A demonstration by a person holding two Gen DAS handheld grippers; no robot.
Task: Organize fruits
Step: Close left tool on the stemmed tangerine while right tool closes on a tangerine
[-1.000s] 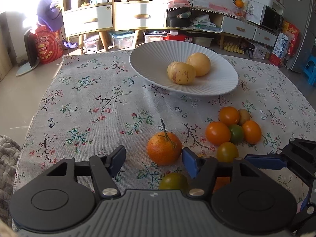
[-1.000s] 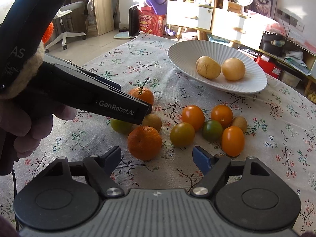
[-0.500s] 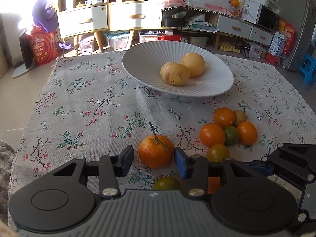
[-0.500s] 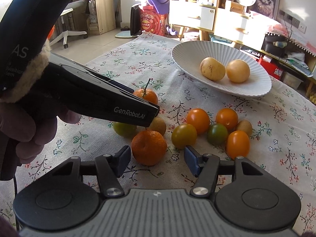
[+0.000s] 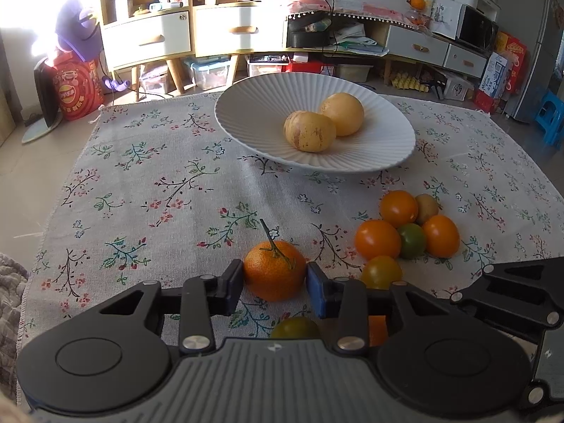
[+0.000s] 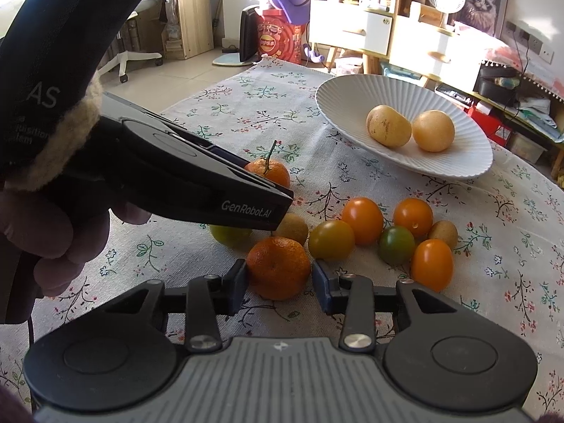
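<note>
The stemmed mandarin [image 5: 275,270] is sitting on the floral cloth [image 5: 148,190] covering the desk, and the left tool [image 5: 274,283], whose jaws have just been closing, is pinching it from both sides. The right tool [image 6: 278,282] has likewise been closing and is gripping a stemless mandarin [image 6: 278,268] nearby. Behind them, a ribbed white bowl [image 5: 246,120] is holding two pale yellow fruits [image 5: 309,136]. A cluster of orange and green tomatoes [image 6: 394,236] is lying between the bowl and the tools, crowding the right one. A green tomato [image 5: 295,328] is sitting just beneath the left tool.
</note>
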